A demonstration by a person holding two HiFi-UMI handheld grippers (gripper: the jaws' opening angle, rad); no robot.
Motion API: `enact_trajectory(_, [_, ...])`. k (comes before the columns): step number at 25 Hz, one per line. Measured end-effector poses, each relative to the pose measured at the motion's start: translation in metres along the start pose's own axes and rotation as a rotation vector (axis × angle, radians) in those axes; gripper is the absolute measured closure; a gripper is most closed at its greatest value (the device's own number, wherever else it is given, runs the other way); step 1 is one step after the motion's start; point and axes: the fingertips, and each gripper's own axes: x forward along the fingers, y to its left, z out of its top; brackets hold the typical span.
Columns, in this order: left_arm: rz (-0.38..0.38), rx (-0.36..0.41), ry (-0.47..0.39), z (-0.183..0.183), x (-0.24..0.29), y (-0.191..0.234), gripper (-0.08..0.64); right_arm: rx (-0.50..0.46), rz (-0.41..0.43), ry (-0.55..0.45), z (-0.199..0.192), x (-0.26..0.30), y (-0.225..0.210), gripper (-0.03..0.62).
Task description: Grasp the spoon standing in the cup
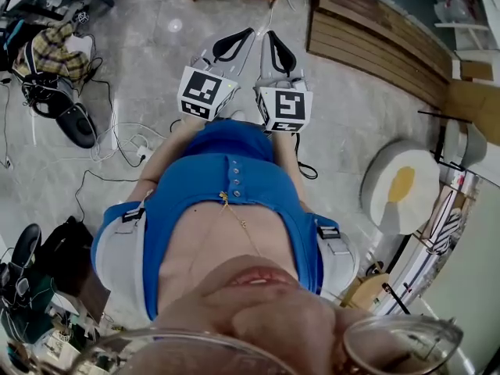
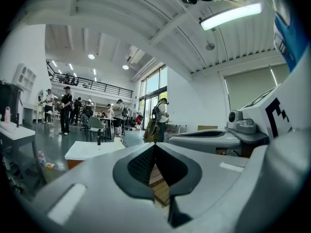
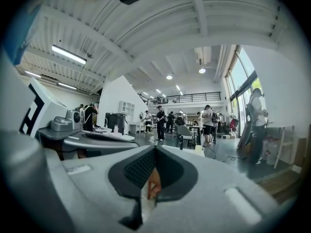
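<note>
The left claw (image 2: 155, 145) and the right claw (image 3: 155, 147) sit closed on nothing, by the blue shirt (image 1: 226, 180). No spoon shows — first find it, then open.

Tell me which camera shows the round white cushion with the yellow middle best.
The head view: the round white cushion sits on the floor at the right, seen from above. Neither gripper view shows it; both look out across the hall.

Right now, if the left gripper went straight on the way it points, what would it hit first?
Nothing close: the left gripper, shut and level, points over open floor. The white table sits left of its line. Far ahead stands a person with a backpack, though depth is unclear.
</note>
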Motion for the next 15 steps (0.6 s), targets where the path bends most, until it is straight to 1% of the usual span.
enact_trajectory(8, [-0.041,-0.018,0.000,0.012,0.023,0.057,0.561,0.000,-0.037,-0.002,0.012,0.060,0.003,0.591])
enact_trajectory(15, [-0.078,-0.031,-0.006,0.013,0.040,0.111,0.561,-0.005,-0.062,0.001,0.013,0.118,0.014,0.591])
